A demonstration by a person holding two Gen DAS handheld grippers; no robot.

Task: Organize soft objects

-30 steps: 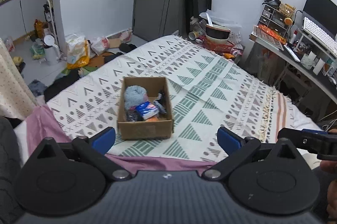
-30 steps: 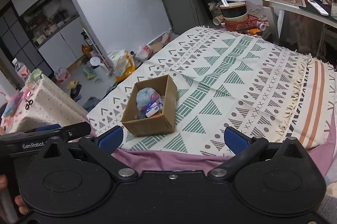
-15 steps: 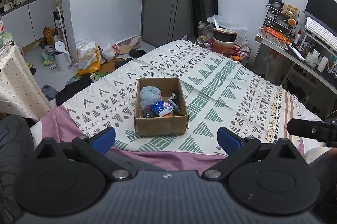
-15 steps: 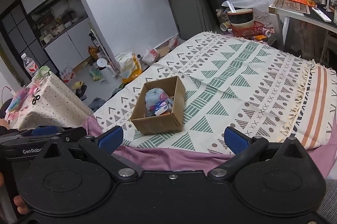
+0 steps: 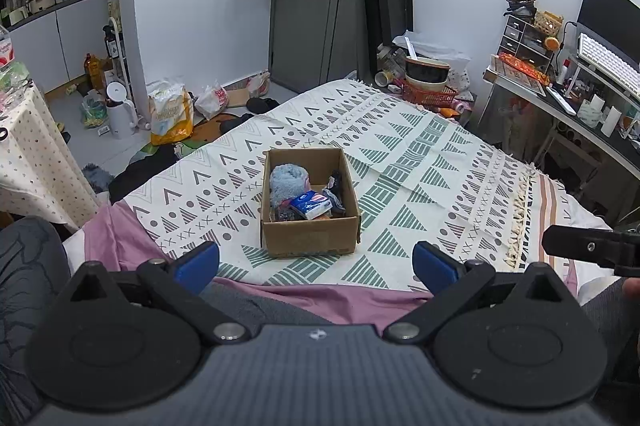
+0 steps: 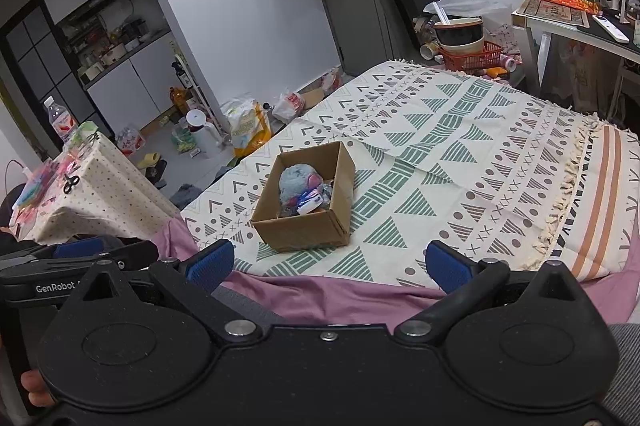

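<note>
**Both grippers held back, box packed on the bed**

I hold my left gripper [image 5: 316, 262] low at the near edge of the bed, blue-padded fingers spread wide and nothing between them. My right gripper [image 6: 326, 264] sits the same way, pads far apart and empty. Both are well short of the open brown cardboard box [image 5: 310, 234], which stands square on the cream bedspread with green triangle patterns [image 5: 420, 162], near the front edge where I can reach it from either side.

The soft things are inside the box. A fluffy pale-blue plush [image 5: 286, 180] fills the far left corner, bulky enough to need the most room. Against it leans a small blue-and-white tissue packet [image 5: 310, 206], with dark crumpled items [image 5: 336, 192] tucked on the right. I cannot tell exactly what those dark pieces are.

Nothing soft lies loose on the bedspread around the box, so I judge the gathering to be largely done. My fingers are wide, I think, because there is nothing to carry; pads this far apart are ready either to release or to take on something broad, perhaps the box itself by its walls.

The purple sheet [image 5: 120, 238] shows under the spread's near edge.
</note>
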